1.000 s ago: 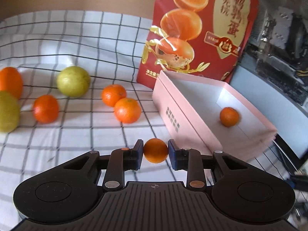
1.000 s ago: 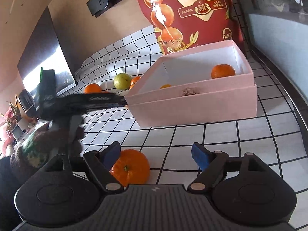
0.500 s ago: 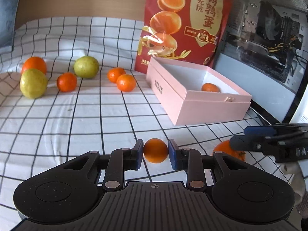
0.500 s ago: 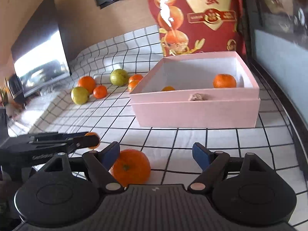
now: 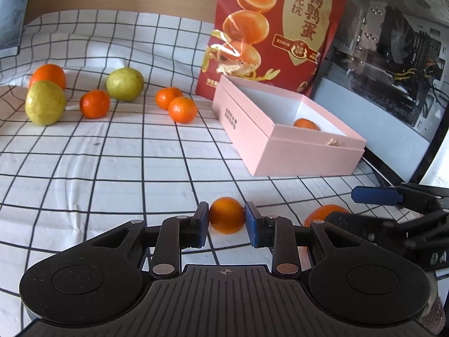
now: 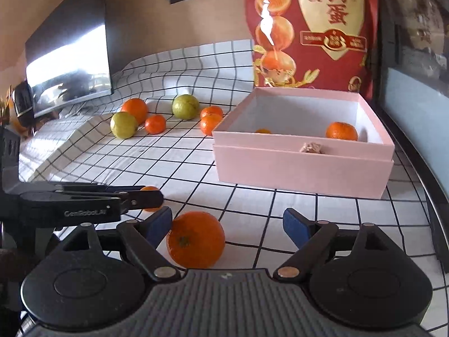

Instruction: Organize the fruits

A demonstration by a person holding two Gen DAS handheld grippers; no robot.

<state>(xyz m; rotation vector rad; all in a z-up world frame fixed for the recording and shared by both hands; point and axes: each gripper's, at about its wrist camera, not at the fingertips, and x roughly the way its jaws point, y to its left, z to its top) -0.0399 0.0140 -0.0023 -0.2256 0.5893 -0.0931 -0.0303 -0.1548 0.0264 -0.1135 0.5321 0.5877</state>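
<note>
Now one mandarin held, one loose near the cloth's front edge
Left gripper [image 5: 226, 220] clamps a small mandarin [image 5: 226, 215]; right gripper [image 6: 224, 226], jaws opening, straddles a bigger mandarin [image 6: 196, 239] off-centre, so closing could nudge it rolling, missing the pink box [image 6: 303, 168]

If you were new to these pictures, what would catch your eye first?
A small orange pinched in the left gripper sits low in the foreground. Beside it, a bigger orange lies between the opening jaws of the right gripper. Behind stands an open pink box.
</note>
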